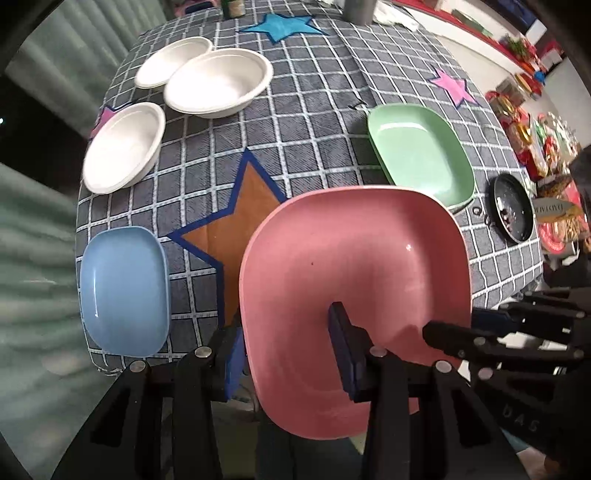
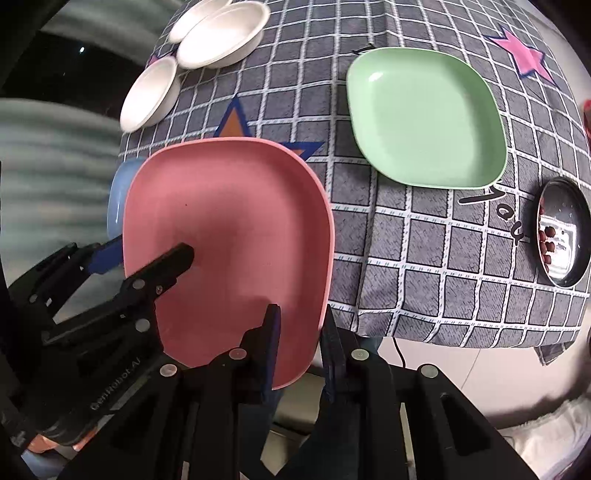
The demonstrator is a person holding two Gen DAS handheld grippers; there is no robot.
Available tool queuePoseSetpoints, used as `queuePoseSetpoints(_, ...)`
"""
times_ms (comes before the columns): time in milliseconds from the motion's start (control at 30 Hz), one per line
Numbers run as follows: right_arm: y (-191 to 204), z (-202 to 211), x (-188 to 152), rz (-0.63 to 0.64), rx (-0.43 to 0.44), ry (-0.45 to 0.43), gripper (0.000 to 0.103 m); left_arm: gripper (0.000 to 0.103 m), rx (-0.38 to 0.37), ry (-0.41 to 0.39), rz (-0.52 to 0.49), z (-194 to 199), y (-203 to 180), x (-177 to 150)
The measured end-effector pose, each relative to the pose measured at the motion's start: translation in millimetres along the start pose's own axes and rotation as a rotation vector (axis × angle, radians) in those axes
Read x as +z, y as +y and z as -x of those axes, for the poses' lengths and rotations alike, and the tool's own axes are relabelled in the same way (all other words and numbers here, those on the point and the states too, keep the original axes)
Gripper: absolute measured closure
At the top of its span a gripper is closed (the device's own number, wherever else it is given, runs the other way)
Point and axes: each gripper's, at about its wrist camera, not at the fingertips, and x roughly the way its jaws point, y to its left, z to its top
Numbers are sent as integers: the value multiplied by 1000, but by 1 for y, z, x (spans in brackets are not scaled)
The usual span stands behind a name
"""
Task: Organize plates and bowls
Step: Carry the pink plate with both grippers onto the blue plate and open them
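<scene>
A pink square plate [image 1: 354, 280] [image 2: 229, 229] hangs over the table's near edge, held from both sides. My left gripper [image 1: 288, 350] straddles its left rim, one finger under, one inside; it also shows in the right wrist view [image 2: 144, 254]. My right gripper [image 2: 301, 343] straddles the plate's right rim; it also shows in the left wrist view [image 1: 461, 332]. A green square plate [image 1: 421, 155] [image 2: 424, 118] lies further right. A blue plate [image 1: 123, 290] lies at the left. Three white bowls [image 1: 218, 83] [image 2: 221, 35] sit at the back left.
A checked grey tablecloth with stars [image 1: 314, 110] covers the table. A small black dish with dark bits [image 1: 513, 208] [image 2: 563, 230] sits at the right edge. A grey cup [image 1: 360, 9] and a jar stand at the back. Cluttered shelves are at the right.
</scene>
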Motion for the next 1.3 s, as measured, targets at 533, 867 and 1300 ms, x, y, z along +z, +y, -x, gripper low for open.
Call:
queuePoseSetpoints(533,115,-25,49,31,-17,-13,80,57,11,-25,7,5,125,25)
queuePoseSetpoints(867,172,-61,77,17,15,19,79,57,33,29,19,-13,196,26)
queuePoseSetpoints(1300,195,-115,96,-23,7,129,79,57,28,133,-1,-53,230,23)
